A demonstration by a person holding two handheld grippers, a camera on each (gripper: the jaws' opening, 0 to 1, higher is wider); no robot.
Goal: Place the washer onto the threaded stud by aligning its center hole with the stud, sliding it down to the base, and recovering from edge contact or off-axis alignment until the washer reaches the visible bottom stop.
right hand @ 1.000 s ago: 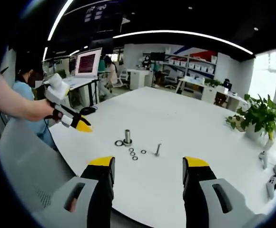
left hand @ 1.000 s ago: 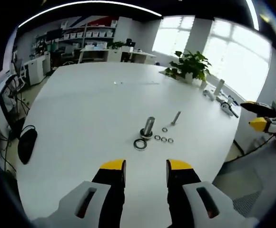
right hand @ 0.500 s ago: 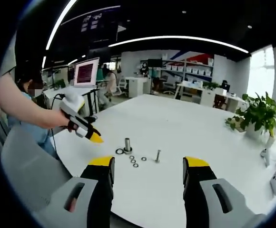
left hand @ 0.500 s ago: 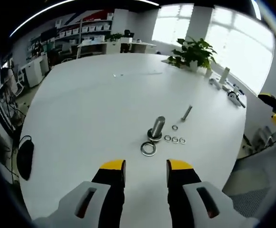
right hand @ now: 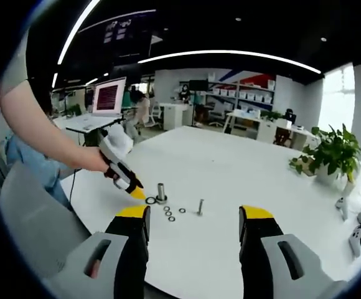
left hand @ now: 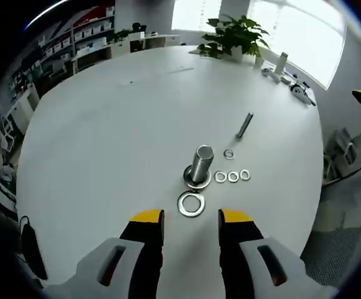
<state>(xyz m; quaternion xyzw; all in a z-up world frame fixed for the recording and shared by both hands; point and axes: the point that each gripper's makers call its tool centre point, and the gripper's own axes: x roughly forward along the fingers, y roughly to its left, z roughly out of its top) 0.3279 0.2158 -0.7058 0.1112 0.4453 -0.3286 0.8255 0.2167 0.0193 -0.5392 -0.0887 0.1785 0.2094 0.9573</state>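
With fingers spread, the left gripper should straddle the washer beside the stud, probably lying flat; the right gripper waits, spread.

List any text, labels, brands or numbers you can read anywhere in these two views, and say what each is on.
None can be read.
Monitor behind the person's arm: shows a pink screen with lines of content, too blurred to read.
Dark ceiling panel: faint light marks, too small to read.
Shelf bins on the far wall: any labels too small to read.
Large washer, stud and small washers on the table: no visible markings.
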